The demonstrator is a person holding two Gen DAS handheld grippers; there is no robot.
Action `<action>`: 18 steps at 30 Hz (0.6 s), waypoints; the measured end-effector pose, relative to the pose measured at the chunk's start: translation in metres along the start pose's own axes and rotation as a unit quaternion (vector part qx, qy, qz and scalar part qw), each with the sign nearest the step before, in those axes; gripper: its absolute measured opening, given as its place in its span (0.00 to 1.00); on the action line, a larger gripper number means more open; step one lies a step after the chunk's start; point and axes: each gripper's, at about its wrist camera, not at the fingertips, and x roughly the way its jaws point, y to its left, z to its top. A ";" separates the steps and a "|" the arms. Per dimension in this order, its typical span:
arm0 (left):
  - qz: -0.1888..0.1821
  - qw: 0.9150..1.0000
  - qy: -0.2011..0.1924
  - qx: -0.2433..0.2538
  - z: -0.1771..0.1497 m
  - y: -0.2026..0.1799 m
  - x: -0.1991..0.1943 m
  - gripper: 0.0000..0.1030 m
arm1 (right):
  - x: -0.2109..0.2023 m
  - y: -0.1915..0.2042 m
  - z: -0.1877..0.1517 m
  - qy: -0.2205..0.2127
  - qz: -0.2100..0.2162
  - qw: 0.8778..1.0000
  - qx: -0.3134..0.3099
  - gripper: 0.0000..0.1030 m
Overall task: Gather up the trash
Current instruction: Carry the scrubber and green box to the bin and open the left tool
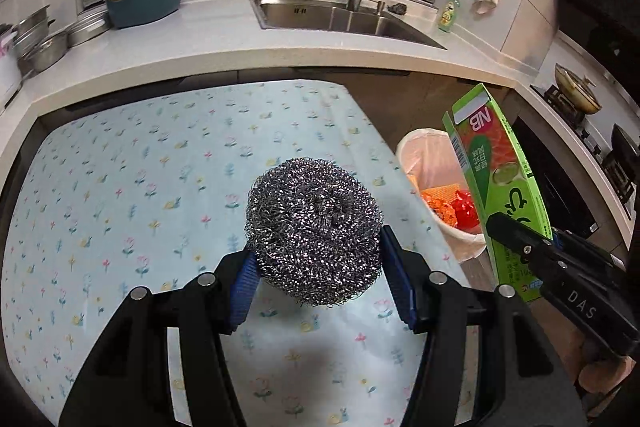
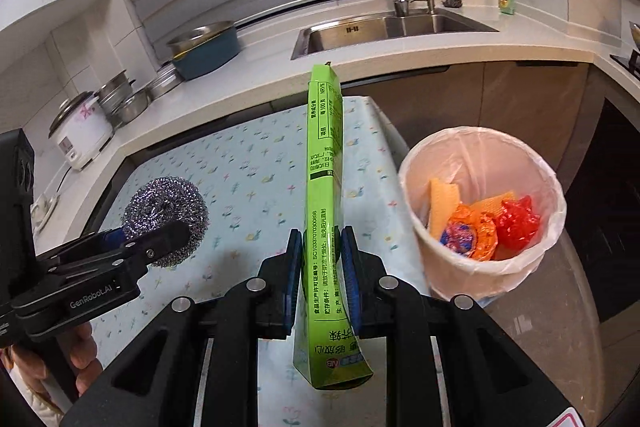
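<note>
Currently in hand, two items, neither yet binned. Item one: steel wool scourer, round and silvery, clamped between the blue-padded fingers of the left gripper and carried clear above the table with its flowered cloth. Item two: green carton, long and flat, printed, clamped edge-on between the fingers of the right gripper and standing nearly upright, its lower end hanging below the fingers. Receptacle: waste bin, lined with a pale bag, standing on the floor just beside the table's right edge; already holding orange sheets, an orange wrapper and a crumpled red piece. Table surface as far as seen: nothing left lying on the cloth. Status, as a judgement: late in the task, some rubbish deposited, last two pieces lifted; remaining is to bring each over the bin's mouth and let go, the carton being the nearer.
</note>
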 end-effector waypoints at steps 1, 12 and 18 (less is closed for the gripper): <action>-0.004 1.000 -0.001 0.005 0.005 -0.008 0.004 0.53 | -0.002 -0.009 0.004 -0.005 -0.005 1.000 0.005 0.19; -0.043 0.998 -0.007 0.049 0.039 -0.073 0.031 0.53 | -0.020 -0.070 0.029 -0.037 -0.041 0.998 0.038 0.19; -0.056 0.996 -0.005 0.067 0.048 -0.095 0.042 0.53 | -0.025 -0.097 0.033 -0.046 -0.053 0.996 0.056 0.19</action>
